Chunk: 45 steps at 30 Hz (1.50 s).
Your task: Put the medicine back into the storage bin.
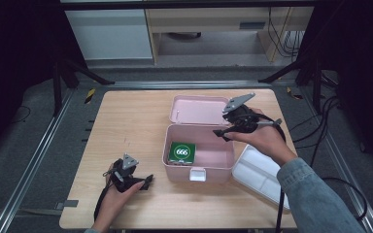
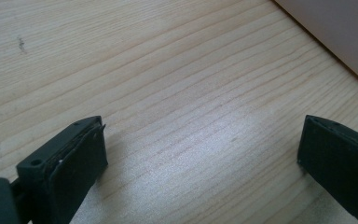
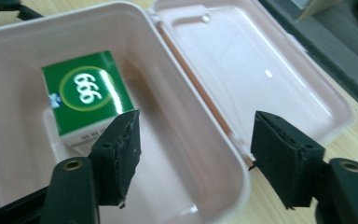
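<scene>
A pink plastic box (image 1: 179, 171) stands open in the middle of the wooden table, its lid (image 1: 199, 110) laid back behind it. A green carton marked 666 (image 1: 181, 152) lies inside at the left. My right gripper (image 1: 222, 133) hovers over the box's right half, above the hinge edge. In the right gripper view its jaws (image 3: 196, 140) are apart with nothing between them, and the green carton (image 3: 88, 93) lies below to their left. My left gripper (image 1: 148, 180) rests low at the table's front left, open (image 2: 200, 154) over bare wood, with the pink box's wall (image 2: 335, 32) just ahead.
A white lidded tray (image 1: 257, 174) lies at the table's right front, close to the pink box and under my right forearm. Cables trail off the right side of the table. Bare wood spans the table's left half (image 1: 126, 121).
</scene>
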Available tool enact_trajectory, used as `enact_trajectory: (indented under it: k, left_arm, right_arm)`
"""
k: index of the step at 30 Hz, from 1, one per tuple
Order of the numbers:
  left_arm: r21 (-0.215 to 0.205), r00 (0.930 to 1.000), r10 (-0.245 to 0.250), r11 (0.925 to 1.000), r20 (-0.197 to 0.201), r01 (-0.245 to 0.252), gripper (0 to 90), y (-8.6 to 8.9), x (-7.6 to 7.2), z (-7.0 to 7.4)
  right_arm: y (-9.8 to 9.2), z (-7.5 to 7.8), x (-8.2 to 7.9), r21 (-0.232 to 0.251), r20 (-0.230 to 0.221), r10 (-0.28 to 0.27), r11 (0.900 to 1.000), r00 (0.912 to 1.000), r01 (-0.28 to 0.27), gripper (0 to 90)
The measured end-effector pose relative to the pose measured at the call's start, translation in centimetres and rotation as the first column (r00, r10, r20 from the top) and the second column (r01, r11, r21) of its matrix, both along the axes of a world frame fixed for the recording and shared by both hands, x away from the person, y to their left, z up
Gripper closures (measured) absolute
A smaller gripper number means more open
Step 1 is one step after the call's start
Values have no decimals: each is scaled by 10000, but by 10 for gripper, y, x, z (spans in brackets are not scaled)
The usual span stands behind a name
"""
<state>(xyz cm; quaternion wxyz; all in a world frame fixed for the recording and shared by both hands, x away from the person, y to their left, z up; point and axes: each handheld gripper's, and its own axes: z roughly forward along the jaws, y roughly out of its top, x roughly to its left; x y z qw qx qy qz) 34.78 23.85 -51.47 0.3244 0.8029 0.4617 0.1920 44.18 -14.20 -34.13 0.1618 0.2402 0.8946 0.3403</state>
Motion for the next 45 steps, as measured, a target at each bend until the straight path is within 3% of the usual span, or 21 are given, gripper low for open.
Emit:
enact_trajectory:
  k: [8,14,19,28,45]
  left_arm:
    - [9,10000,3,10000,-4,-3,3,0,0,0]
    - [9,10000,6,10000,-4,-6,3,0,0,0]
    - [7,10000,5,10000,-3,-5,3,0,0,0]
    - [10,10000,6,10000,-3,-6,3,0,0,0]
    - [9,10000,33,10000,-2,-33,3,0,0,0]
  right_arm:
    - [-48,-5,-6,-53,-28,-1029,9947,9947,1029,406]
    - [-70,-10,-11,-122,-69,-1339,9909,9910,1338,428]
    - [-87,-19,-14,-41,-583,-1820,9833,9816,1821,424]
    - [-107,-45,-26,-279,-1111,-1827,9831,9769,1807,510]
    - [-121,-89,-41,-704,-2024,-1531,9874,9673,1415,581]
